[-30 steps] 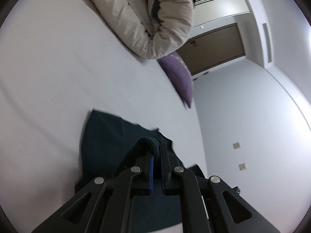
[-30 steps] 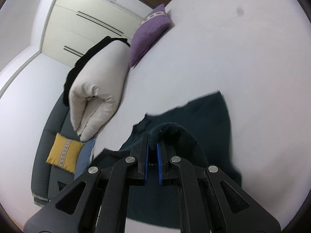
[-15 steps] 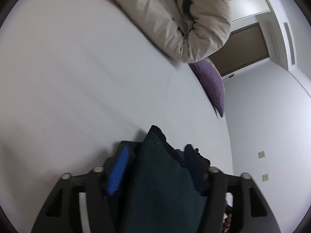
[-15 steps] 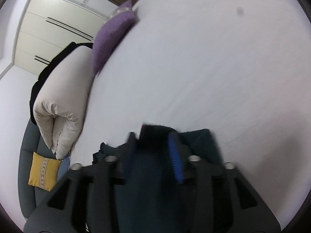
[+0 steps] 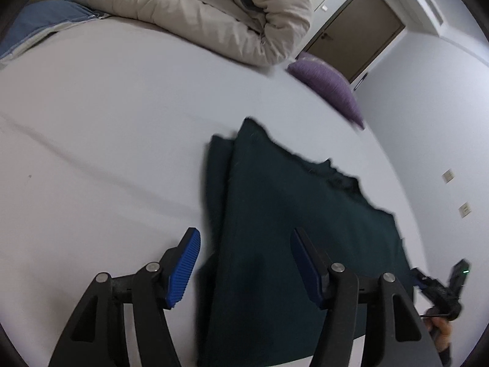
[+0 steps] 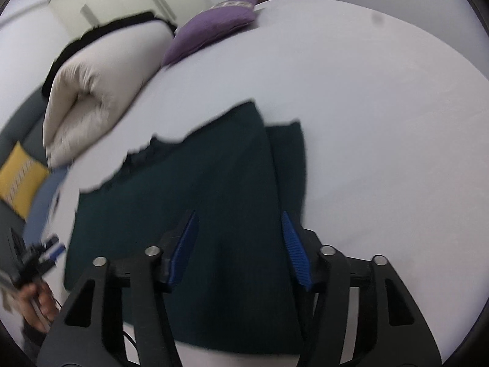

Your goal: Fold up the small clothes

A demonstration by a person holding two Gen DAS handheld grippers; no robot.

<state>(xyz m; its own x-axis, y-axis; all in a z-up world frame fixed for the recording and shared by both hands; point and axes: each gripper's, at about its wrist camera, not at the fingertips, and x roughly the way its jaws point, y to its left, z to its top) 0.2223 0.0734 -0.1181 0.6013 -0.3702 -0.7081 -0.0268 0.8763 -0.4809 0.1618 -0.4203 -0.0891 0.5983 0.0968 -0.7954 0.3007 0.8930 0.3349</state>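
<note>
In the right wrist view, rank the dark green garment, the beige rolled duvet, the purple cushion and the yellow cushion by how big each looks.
1. Dark green garment, though it lies nearest the camera.
2. Beige rolled duvet.
3. Purple cushion.
4. Yellow cushion, partly cut off at the edge.

Left gripper (image 5: 244, 263): matte black linkage arms with triangular cut-outs, silver round screw heads at the joints, blue ribbed pads (image 5: 183, 270) on the inner faces of both fingers. Right gripper (image 6: 240, 247): same build, black arms, silver screws, blue ribbed pads (image 6: 295, 250). In the left wrist view its black body shows a small green light. Person's hand (image 6: 38, 305) on a black handle, dark sleeve edge below, thin black cable beside it
</note>
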